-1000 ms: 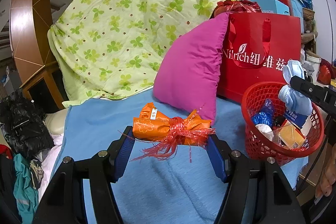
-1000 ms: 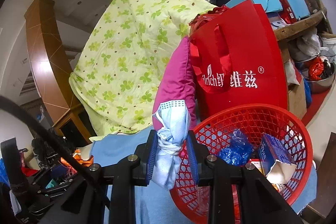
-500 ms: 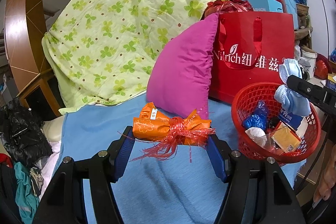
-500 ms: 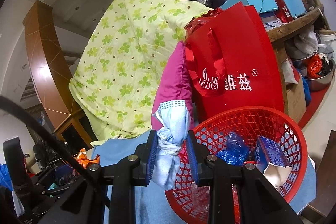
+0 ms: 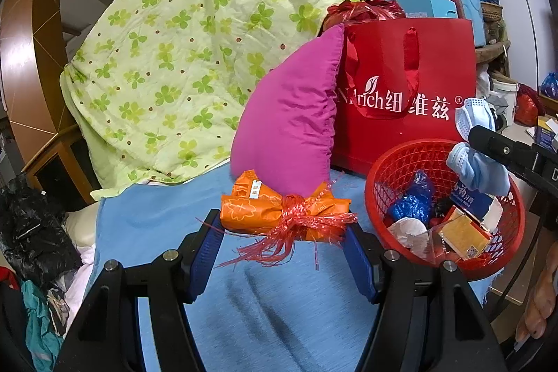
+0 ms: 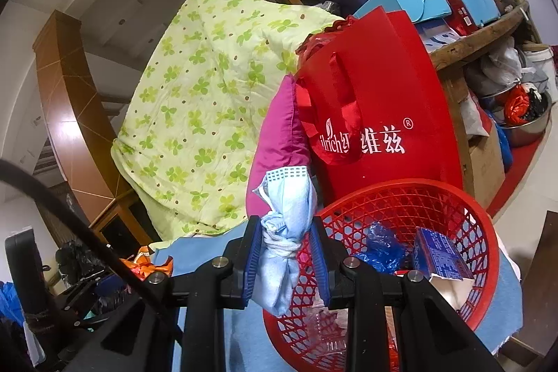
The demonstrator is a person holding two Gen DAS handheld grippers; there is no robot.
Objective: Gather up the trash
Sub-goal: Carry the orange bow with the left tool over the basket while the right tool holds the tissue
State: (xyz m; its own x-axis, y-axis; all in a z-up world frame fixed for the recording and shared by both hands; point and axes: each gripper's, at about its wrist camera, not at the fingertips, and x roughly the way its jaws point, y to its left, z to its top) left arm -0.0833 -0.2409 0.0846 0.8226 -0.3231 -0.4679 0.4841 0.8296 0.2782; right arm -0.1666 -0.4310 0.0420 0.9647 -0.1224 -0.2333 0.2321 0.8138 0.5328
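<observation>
An orange wrapper [image 5: 265, 211] tied with frayed red ribbon hangs above the blue cloth. My left gripper [image 5: 282, 227] is shut on it, one blue pad at each end. The red mesh basket [image 5: 375, 169] sits to its right with several scraps inside: blue plastic, white tissue and a small carton. In the right wrist view, my right gripper [image 6: 286, 229] is shut on a crumpled light-blue face mask [image 6: 289, 197], above the left rim of the basket [image 6: 401, 185]. The left wrist view shows the same mask [image 5: 477, 169] over the basket's right side.
A pink pillow [image 5: 293, 121] and a red paper bag [image 5: 408, 86] stand right behind the basket. A green clover quilt [image 5: 181, 58] is piled at the back left. The blue cloth [image 5: 279, 309] covers the surface. Black bags [image 5: 31, 232] lie at the left. A hand [image 5: 537, 309] shows at the lower right.
My left gripper has drifted slightly towards the basket with the orange wrapper still in it. The right gripper has barely moved and still holds the mask.
</observation>
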